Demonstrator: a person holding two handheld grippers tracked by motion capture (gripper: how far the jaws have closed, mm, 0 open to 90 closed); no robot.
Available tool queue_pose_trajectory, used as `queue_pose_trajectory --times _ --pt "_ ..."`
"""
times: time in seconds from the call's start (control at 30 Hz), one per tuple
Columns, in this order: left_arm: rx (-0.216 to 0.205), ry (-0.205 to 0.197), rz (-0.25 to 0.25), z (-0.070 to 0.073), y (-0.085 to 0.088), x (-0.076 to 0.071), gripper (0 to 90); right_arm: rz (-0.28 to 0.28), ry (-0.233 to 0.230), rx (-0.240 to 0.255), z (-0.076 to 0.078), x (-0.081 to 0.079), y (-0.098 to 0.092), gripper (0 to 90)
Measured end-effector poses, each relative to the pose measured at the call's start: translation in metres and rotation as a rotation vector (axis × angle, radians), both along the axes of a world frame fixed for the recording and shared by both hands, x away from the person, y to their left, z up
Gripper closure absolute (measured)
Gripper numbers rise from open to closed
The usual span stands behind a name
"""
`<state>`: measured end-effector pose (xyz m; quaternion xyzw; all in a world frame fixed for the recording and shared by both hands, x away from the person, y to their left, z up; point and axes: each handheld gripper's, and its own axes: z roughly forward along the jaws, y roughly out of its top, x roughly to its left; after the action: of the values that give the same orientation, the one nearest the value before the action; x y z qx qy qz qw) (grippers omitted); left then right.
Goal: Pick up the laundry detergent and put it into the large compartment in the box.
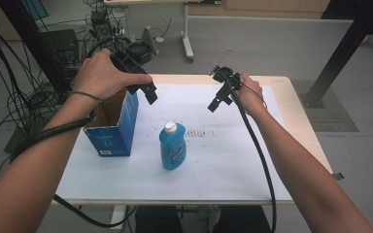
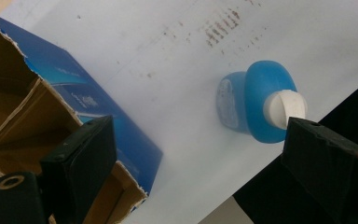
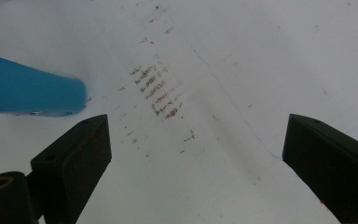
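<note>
**Both grippers above the table, bottle not yet gripped**

Nearest to me, the blue plastic bottle with a white cap (image 1: 172, 145) stands upright on the white paper sheet (image 1: 213, 165) that covers the table, roughly at its middle. Nothing touches it. Just beside it, to my left, the open blue cardboard box (image 1: 112, 124) stands with its brown interior exposed and its top edge torn.

Farther out, my left gripper (image 1: 148, 92) hangs above the box's far corner. Its jaws are spread with nothing between them; in the left gripper view the bottle's cap (image 2: 284, 108) sits close to one jaw, but well below it. My right gripper (image 1: 217, 102) hovers over the bare sheet beyond the bottle, jaws likewise spread and empty, above a patch of brown smudges (image 3: 156, 91).

Risks, as I judge them:
- The bottle is tall and narrow-footed. A jaw striking the cap or shoulder sideways on descent could tip it.
- The plastic body looks smooth; a grip placed high on the cap could let it swing or slip.
- The box stands close. A wide approach from my left could catch its torn rim and shove it.
</note>
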<state>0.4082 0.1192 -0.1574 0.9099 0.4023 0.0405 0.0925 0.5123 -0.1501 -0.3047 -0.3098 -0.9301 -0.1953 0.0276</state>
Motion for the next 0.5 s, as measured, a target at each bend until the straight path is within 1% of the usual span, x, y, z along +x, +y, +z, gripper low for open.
queue_pose_trajectory --times 0.23,0.43,0.5 --pt "-0.007 -0.004 0.003 0.0009 0.0002 0.0002 10.5 0.004 -0.003 -0.008 0.0008 0.0002 0.0012 7.4" --pt "-0.008 0.001 -0.003 0.0005 -0.0005 0.001 10.5 0.001 -0.005 -0.002 0.0011 -0.0003 0.0016 7.2" --pt "-0.008 -0.004 -0.001 0.0006 0.0002 0.0007 10.5 0.001 -0.005 -0.001 0.0011 -0.0003 0.0016 7.1"
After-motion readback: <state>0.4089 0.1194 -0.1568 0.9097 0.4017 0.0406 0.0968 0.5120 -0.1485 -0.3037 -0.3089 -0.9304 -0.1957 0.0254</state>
